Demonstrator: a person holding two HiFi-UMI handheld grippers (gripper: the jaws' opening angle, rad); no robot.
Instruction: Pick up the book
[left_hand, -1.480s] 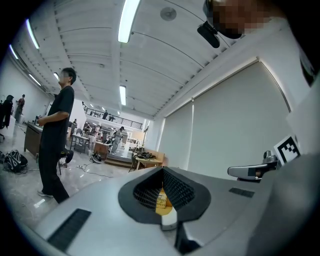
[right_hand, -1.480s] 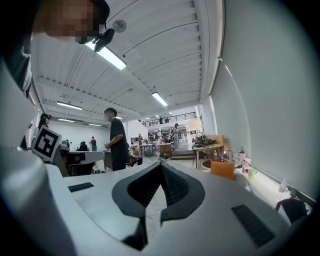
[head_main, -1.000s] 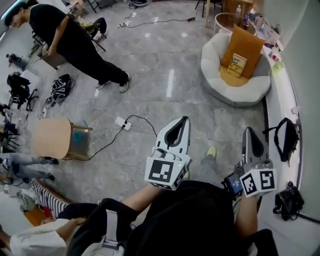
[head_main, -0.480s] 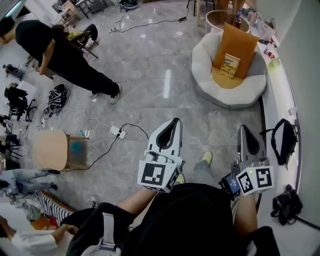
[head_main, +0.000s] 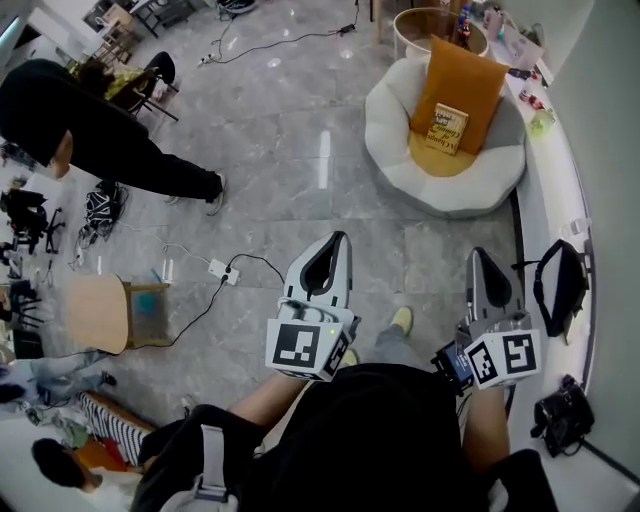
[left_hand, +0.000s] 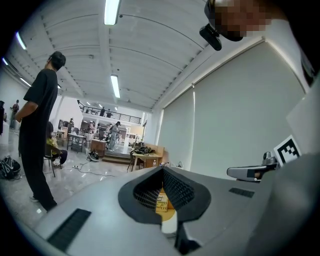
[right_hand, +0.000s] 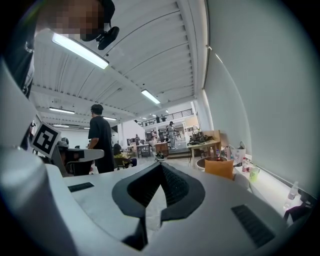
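The book (head_main: 447, 128), yellow with dark print, leans on an orange cushion (head_main: 462, 85) in a round white chair (head_main: 395, 140) far ahead on the floor. My left gripper (head_main: 340, 238) is held level in front of the body, jaws shut with nothing in them. My right gripper (head_main: 477, 253) is beside it, also shut and empty. In the left gripper view the book (left_hand: 160, 202) shows small through the hole behind the shut tips of the left gripper (left_hand: 162, 168). The right gripper (right_hand: 161, 164) points past the cushion (right_hand: 219, 168).
A person in black (head_main: 100, 130) bends over at the left. A power strip with cables (head_main: 220, 270) lies on the floor, a wooden stool (head_main: 98, 312) beyond it. A white ledge (head_main: 560, 170) with a black bag (head_main: 558, 280) runs along the right. A round table (head_main: 420, 22) stands behind the chair.
Both grippers have been carried forward together, still shut. The chair with the book has shifted left and up in the head view; the person in black has drifted left and bent lower.
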